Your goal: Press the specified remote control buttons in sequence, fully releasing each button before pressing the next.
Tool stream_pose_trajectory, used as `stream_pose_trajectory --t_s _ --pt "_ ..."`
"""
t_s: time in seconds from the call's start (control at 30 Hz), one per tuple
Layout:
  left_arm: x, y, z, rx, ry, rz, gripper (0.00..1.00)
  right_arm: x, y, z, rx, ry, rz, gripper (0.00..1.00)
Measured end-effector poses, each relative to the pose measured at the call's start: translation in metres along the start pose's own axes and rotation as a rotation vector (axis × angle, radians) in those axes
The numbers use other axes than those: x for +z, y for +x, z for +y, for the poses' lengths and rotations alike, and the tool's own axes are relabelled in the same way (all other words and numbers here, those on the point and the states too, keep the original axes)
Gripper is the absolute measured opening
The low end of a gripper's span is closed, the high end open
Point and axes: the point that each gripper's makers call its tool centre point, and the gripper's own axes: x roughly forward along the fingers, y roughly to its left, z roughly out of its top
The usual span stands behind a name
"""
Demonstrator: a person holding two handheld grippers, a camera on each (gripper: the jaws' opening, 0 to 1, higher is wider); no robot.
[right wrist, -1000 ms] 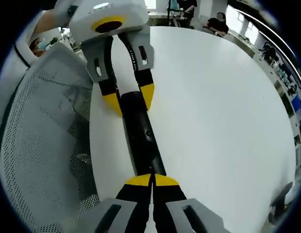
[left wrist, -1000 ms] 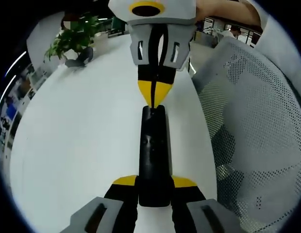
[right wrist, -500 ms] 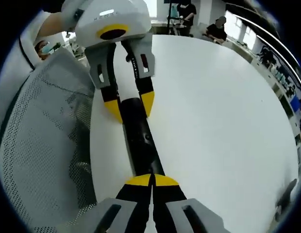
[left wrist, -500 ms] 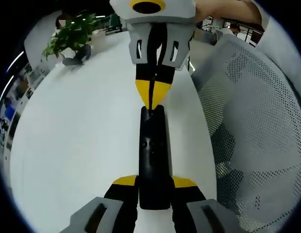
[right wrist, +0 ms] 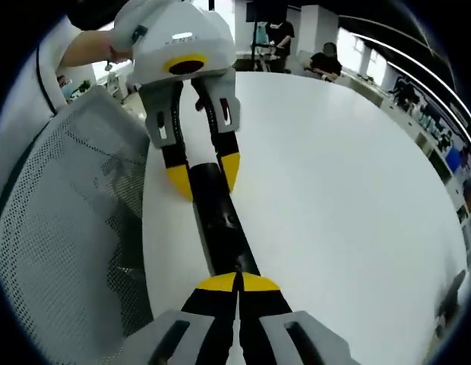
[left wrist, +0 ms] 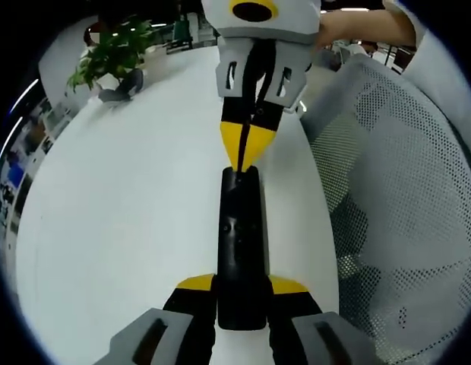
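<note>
Tongs status, left gripper view: left tongs (left wrist: 241,293) sit with jaws apart just enough to clamp the near end of the black remote control (left wrist: 240,243), one yellow tip against each long side. The remote lies lengthwise on the white bench (left wrist: 121,205), close to the bench edge that faces a grey mesh chair (left wrist: 403,198). At the remote's far end the right tongs (left wrist: 248,152) come in from the top of the view, jaws together, yellow tips forming one point that touches the remote's end; whether it presses a button cannot be told.

Right gripper view: right tongs (right wrist: 238,283) with jaws together, tips resting on the near end of the remote control (right wrist: 217,217). Left tongs (right wrist: 202,173) straddle the far end, yellow tips on either side of the body. A person's hand (right wrist: 91,49) holds the left gripper's housing at upper left.

Change against 1.0 s ago: grip of the left tongs on the remote is unchanged, and the right tongs stay closed at the same end. In the left gripper view the right gripper's body has swung slightly to the right and now leans, while its tip stays on the remote. A potted plant (left wrist: 110,61) stands at the far side of the bench.
</note>
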Motion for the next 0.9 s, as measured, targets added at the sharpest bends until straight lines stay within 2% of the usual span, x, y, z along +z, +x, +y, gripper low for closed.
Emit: stream_pose_trajectory --t_s 0.4,0.63,0.77,0.9 --pt "-0.0004 -0.0006 0.0005 0.006 -0.023 -0.055 0.24 0.0018 0.0041 0.0004 0.009 -0.111 0.071 0.00" --pt "0.0002 -0.0006 0.0010 0.009 -0.030 -0.078 0.24 -0.0001 0.0059 0.0006 -0.033 -0.336 0.193 0.00" --pt "0.0008 -0.0006 0.0011 0.014 -0.037 -0.096 0.24 0.0003 0.0064 -0.0016 -0.035 -0.299 0.208 0.00" --pt "0.0013 -0.0008 0.0011 0.016 -0.041 -0.101 0.24 -0.0001 0.0055 -0.0024 -0.043 -0.228 0.181 0.00"
